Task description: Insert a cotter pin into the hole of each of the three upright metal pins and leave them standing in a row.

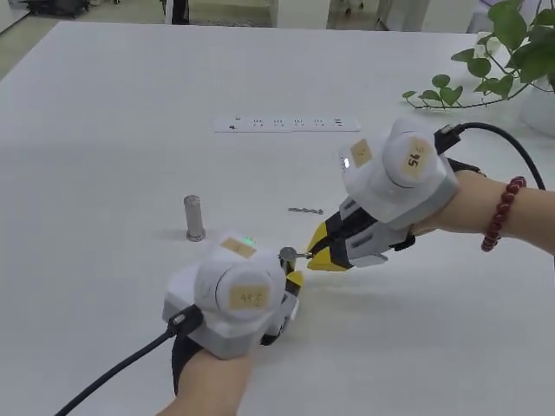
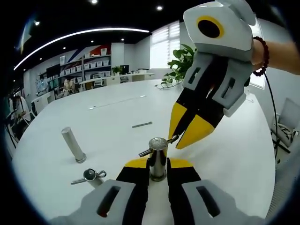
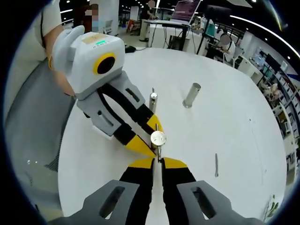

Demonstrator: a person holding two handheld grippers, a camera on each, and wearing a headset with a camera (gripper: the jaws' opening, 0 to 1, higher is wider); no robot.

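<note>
Gripping, frame centre: my left hand-held gripper (image 2: 158, 165) clamps an upright metal pin (image 2: 158, 152); my right hand-held gripper (image 3: 158, 162) pinches a cotter pin (image 2: 146, 151) at its hole.

Handwritten number, perhaps "56", on the round sticker (image 1: 415, 159) atop the right hand-held gripper (image 1: 314, 253).

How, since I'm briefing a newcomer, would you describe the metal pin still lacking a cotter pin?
On the white table, look nearer than the power strip, left of the left gripper: a lone upright metal pin stands there. Unlike the held pin in that gripper, crossed by a cotter pin, and the third pin, its top is bare.
</note>
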